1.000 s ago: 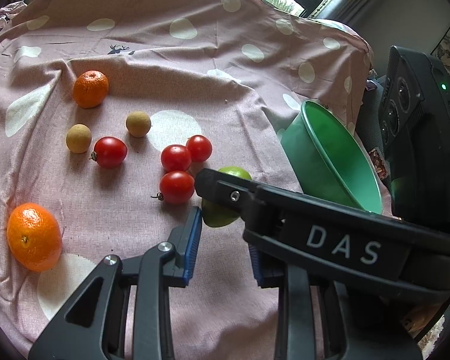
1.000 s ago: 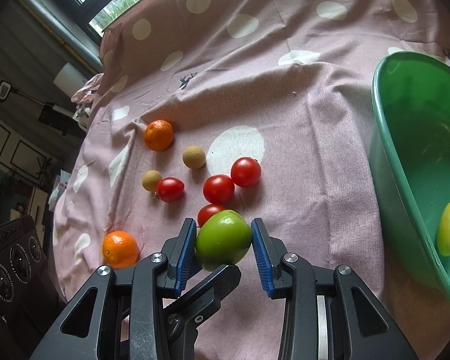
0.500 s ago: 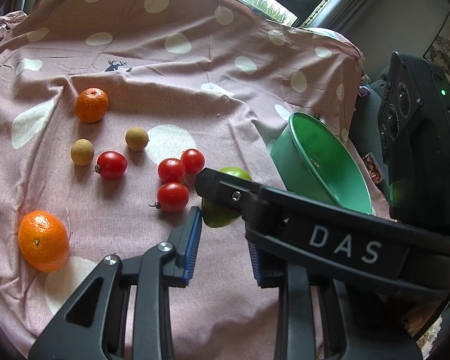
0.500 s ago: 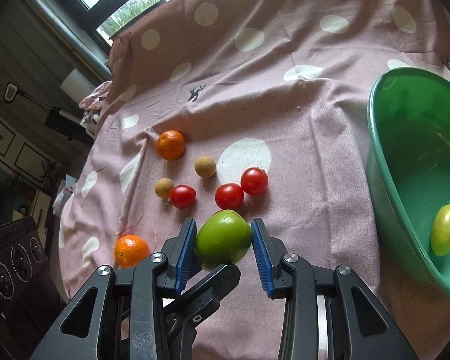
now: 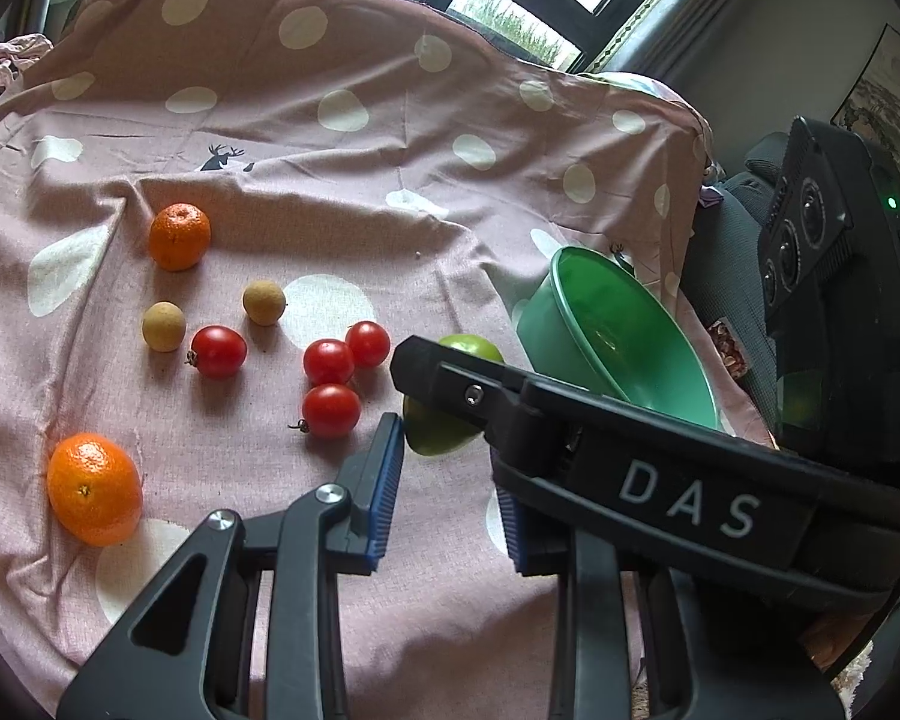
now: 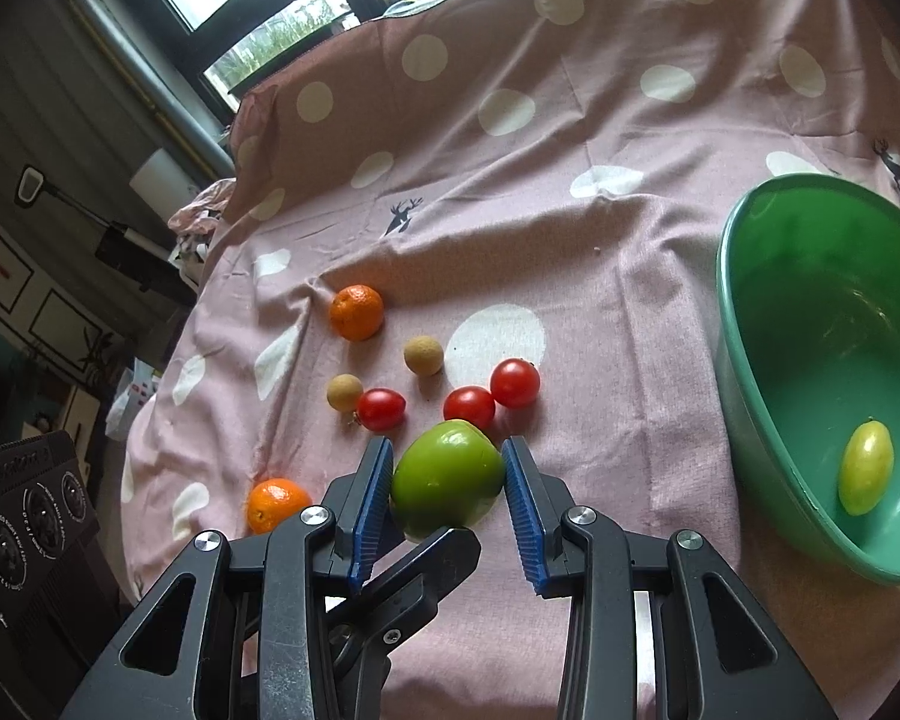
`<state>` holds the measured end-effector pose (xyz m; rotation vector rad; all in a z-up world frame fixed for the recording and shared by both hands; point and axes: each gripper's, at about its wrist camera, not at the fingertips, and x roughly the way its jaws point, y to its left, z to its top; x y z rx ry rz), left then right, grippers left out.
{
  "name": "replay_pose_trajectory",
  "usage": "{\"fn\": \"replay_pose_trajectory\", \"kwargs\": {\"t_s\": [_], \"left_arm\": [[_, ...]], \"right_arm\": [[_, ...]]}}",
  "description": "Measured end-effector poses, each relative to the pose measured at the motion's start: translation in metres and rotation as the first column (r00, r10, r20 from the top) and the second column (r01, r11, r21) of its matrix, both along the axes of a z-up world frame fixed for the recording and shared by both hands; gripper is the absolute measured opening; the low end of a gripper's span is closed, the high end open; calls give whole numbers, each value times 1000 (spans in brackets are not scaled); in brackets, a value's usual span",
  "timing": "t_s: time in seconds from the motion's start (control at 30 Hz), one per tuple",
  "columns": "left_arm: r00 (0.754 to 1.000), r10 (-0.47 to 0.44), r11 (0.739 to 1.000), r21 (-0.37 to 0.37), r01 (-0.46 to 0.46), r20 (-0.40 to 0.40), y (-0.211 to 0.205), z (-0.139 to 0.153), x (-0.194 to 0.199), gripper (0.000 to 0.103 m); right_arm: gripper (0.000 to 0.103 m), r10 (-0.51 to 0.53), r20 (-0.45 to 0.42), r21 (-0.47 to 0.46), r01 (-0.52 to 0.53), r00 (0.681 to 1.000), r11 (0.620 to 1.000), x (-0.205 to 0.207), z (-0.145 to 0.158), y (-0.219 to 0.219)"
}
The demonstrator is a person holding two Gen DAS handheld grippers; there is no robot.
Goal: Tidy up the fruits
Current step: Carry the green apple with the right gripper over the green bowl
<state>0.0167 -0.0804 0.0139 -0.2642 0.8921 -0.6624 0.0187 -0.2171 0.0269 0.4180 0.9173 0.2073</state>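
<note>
My right gripper point(image 6: 447, 480) is shut on a green apple point(image 6: 447, 483) and holds it above the pink spotted cloth point(image 6: 570, 240). In the left wrist view the apple point(image 5: 444, 432) shows behind the right gripper's black body. My left gripper point(image 5: 450, 492) is open and empty, low over the cloth point(image 5: 330, 180). A green bowl point(image 6: 750, 396) at the right holds a yellow-green fruit point(image 6: 865, 475); the bowl also shows in the left wrist view point(image 5: 576, 324). Loose on the cloth are several red tomatoes point(image 5: 329, 410), two oranges point(image 5: 94, 488) and two tan longans point(image 5: 163, 326).
A black device point(image 5: 840, 300) stands right of the bowl, off the cloth's edge. Another black unit point(image 6: 30, 516) sits at the left in the right wrist view. A window point(image 6: 270, 12) runs behind the table's far edge.
Both grippers have risen and drawn back, so the fruits and bowl look smaller and farther. The right gripper still holds the green apple, now higher above the cloth.
</note>
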Motion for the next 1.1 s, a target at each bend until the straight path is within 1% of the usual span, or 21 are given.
{"fn": "replay_pose_trajectory", "kwargs": {"t_s": [0.57,0.77,0.87,0.97,1.1], "left_arm": [[999,-1,1000,-3,1,48,-1,15,-8,29],[997,-5,1000,5,5,80,-5,25,-12,29],[996,-7,1000,18,5,93,-9,30,-15,29],[993,-3,998,56,-4,120,-16,37,-18,29],[988,-3,997,74,-9,153,-23,45,-22,29]], "right_arm": [[40,-11,47,7,11,999,1000,-10,16,-2],[40,-11,70,7,11,998,1000,-14,24,-5],[40,-14,77,30,12,997,999,-15,28,-10],[40,-13,89,30,10,996,999,-18,32,-13],[40,-16,106,70,9,994,997,-20,37,-23]]}}
